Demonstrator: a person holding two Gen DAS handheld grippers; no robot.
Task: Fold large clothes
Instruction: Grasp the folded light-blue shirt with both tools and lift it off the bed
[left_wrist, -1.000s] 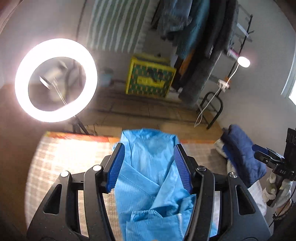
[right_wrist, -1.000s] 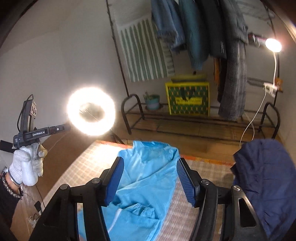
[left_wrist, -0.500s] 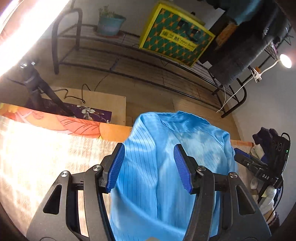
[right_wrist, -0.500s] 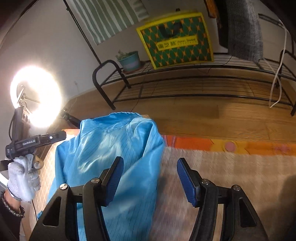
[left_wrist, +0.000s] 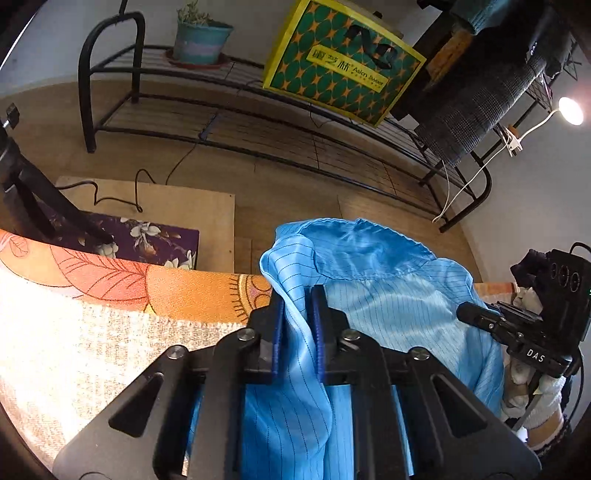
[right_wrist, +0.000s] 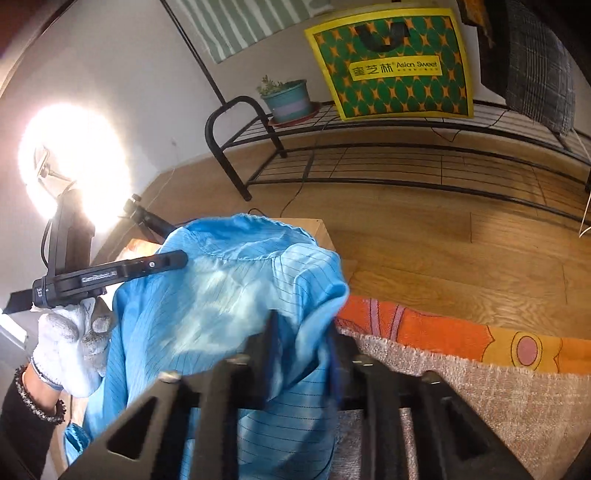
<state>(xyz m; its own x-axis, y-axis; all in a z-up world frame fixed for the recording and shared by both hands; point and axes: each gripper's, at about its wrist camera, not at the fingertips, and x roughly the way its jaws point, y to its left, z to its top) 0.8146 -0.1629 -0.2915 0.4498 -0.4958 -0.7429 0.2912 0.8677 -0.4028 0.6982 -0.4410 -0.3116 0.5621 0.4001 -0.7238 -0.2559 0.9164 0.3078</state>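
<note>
Blue jacket (left_wrist: 369, 295) cloth now sits pinched inside both claws, one at each top corner near the collar. A moment ago the left claw (left_wrist: 298, 306) and right claw (right_wrist: 301, 332) stood wide open above it; their jaws have just been closing, and now each one bites a fold. The right view is blurry, so its hold looks firm but I am not sure. Below the claws lies the woven mat (left_wrist: 92, 343). Folding can probably start now.

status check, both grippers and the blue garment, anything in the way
Left hand-held gripper and right hand-held gripper just closed, each pinching the blue garment near its collar. Nothing blocking on the mat.
</note>
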